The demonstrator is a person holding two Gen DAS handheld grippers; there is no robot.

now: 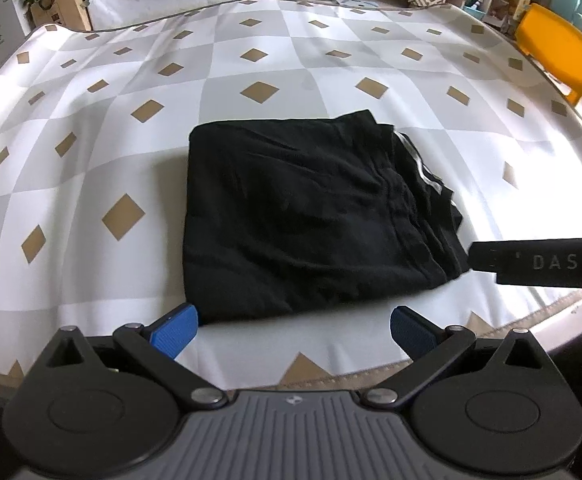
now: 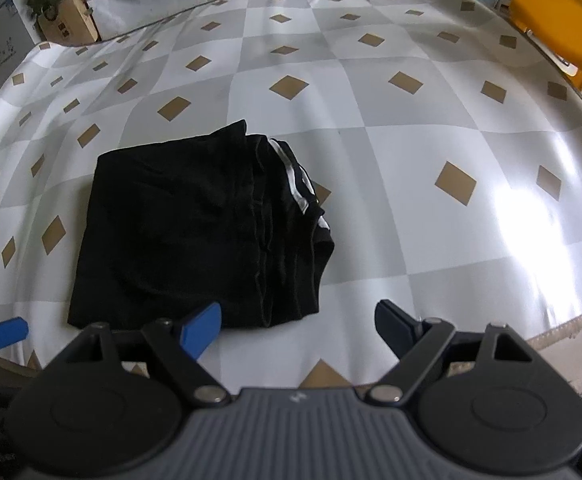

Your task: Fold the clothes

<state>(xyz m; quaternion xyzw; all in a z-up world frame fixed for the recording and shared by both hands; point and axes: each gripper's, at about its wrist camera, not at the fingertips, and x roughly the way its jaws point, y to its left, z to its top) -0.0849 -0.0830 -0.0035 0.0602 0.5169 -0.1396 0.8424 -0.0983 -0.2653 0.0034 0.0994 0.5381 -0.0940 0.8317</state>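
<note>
Checkered tablecloth (image 1: 91, 128): folded black garment (image 1: 291, 216) flat, striped edge right; both tools (image 1: 293, 330) (image 2: 297, 328) gaping, empty.

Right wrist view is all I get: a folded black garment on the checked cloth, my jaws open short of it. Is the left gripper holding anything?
Observer: No. The left gripper is open and empty, just short of the garment's near edge.
Operator: How does my right gripper look from that side?
Observer: One finger of it reaches in from the right, its tip beside the garment's near right corner. I cannot tell whether it touches.
</note>
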